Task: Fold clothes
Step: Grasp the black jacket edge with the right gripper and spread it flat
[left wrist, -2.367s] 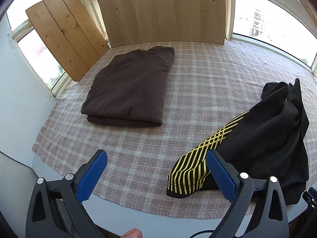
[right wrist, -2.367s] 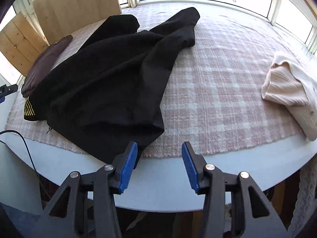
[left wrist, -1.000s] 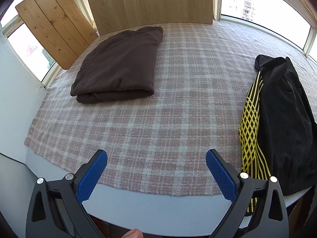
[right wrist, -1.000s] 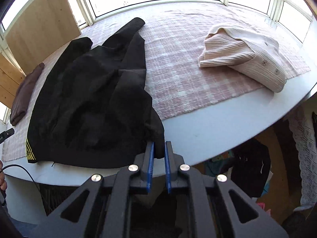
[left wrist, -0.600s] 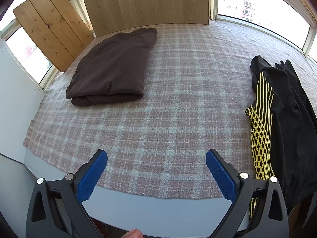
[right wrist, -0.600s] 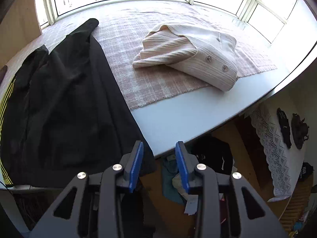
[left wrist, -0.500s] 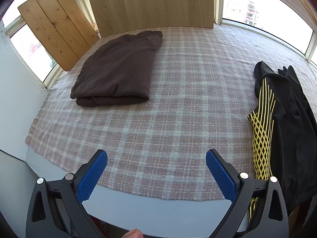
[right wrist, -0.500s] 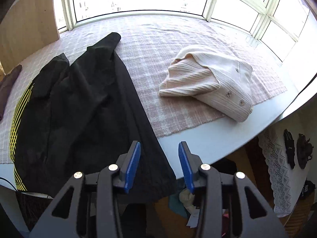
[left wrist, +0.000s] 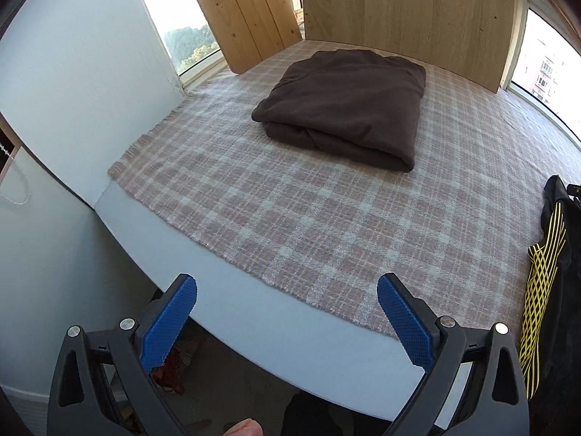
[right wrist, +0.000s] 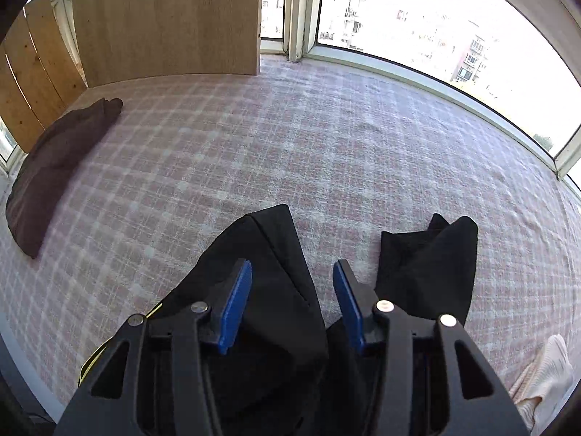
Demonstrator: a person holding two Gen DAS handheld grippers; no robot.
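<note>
While the brown garment [left wrist: 345, 109] is lying folded on the plaid cloth [left wrist: 290, 218], the right gripper [right wrist: 292, 290] is hovering spread over the unfolded black garment [right wrist: 268, 276], likely seeking an edge; the left gripper [left wrist: 287, 312] is waiting spread, empty.

The left wrist view looks from off the desk's [left wrist: 276, 312] near edge across it. The right wrist view sits low over the cloth. Both share the brown folded garment [left wrist: 345, 109], at left centre in the right view [right wrist: 54, 167].
</note>
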